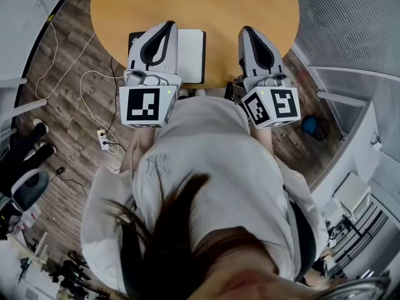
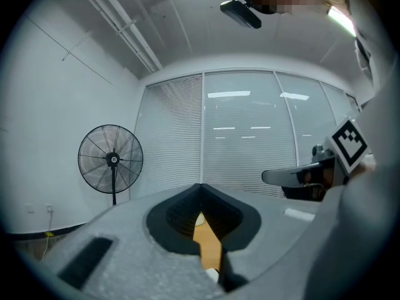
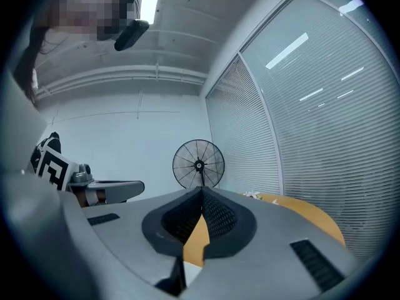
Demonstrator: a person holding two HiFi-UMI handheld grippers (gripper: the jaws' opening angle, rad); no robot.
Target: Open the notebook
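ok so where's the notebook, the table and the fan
notebook (image 1: 191,55), head view, middle of its white top face
table (image 1: 206,5), head view, bare wooden top
fan (image 2: 110,159), left gripper view, hub of its round cage

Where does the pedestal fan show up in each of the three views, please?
Head view: not in it.
Left gripper view: the pedestal fan stands at middle left.
Right gripper view: it stands just above centre.
Shared landmark: the round wooden table, which fills the top of the head view, shows as a sliver at bottom centre of the left gripper view, and sits at lower right of the right gripper view.
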